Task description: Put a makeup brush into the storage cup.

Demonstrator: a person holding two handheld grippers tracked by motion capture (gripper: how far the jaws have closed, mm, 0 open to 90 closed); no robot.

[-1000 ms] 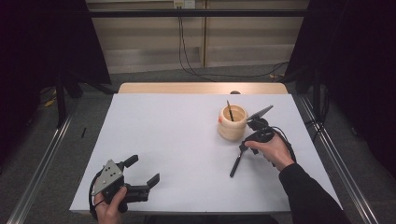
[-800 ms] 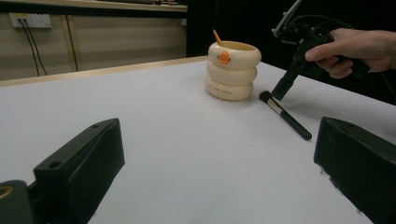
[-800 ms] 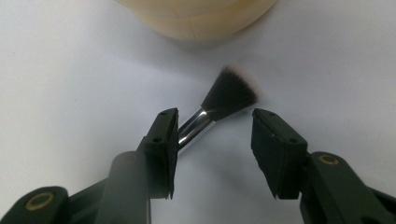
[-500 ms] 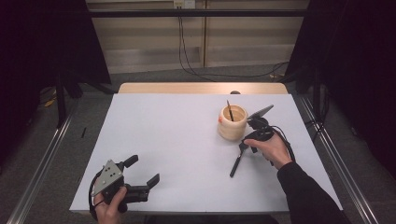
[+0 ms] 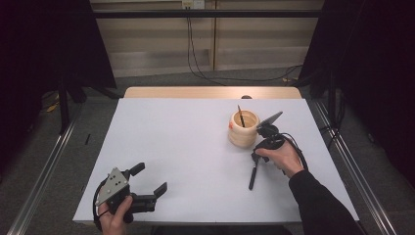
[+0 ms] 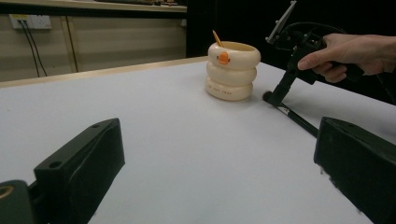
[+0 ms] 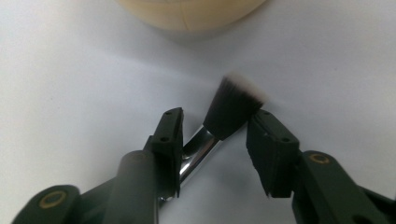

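Note:
A black makeup brush [image 5: 252, 178] lies on the white table cover [image 5: 186, 147], its white-tipped head [image 7: 232, 107] toward a cream ringed cup [image 5: 243, 129]. My right gripper [image 5: 255, 159] points down over the brush head. Its jaws have just been closing, and the brush's silver ferrule and bristles lie between them [image 7: 218, 119]; the pads stand close on either side with a small gap at the right. A thin brush handle [image 5: 240, 113] sticks out of the cup. My left gripper [image 5: 150, 178] rests open near the front left with nothing between its fingers.
The cup [image 6: 232, 72] with an orange mark stands just beyond the right gripper [image 6: 276, 94]. A wooden table edge [image 5: 210, 92] runs along the back. Metal rails flank the table on both sides.

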